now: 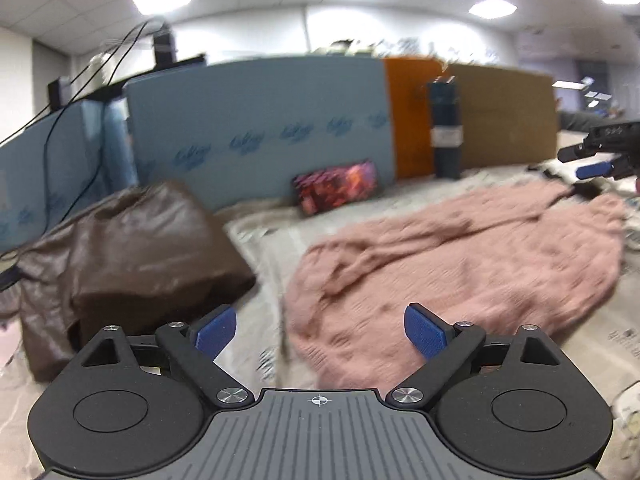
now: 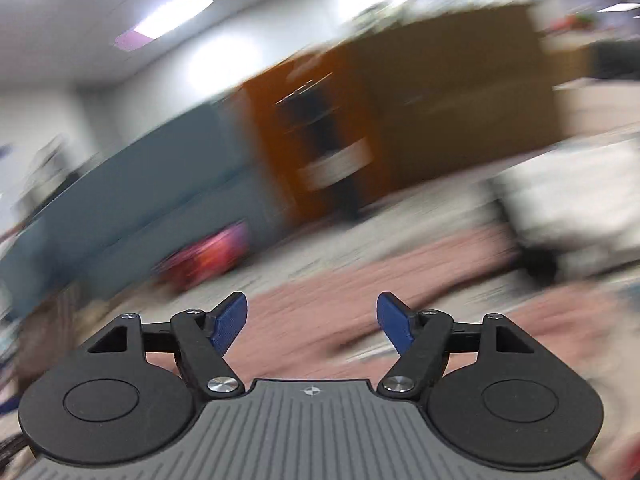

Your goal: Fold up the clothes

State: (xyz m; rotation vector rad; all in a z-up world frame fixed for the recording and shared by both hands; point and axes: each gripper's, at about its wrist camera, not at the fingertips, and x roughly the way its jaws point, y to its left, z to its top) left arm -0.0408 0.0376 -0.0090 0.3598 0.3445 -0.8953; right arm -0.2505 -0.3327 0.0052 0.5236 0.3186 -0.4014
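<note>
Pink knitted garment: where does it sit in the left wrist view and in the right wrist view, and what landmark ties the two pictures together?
Left wrist view: the pink knitted garment lies spread on the covered surface, centre to right, beyond the open left gripper.
Right wrist view: motion-blurred, a pink band across the lower middle, behind the open right gripper.
Shared landmark: the orange panel behind the surface.

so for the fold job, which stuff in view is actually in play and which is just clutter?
In play:
- pink knit garment, spread flat
- left gripper, open, empty
- right gripper, open, empty

Lying about:
- brown leather jacket, folded at left
- phone propped against the blue panel
- dark bottle
- cardboard behind
</note>
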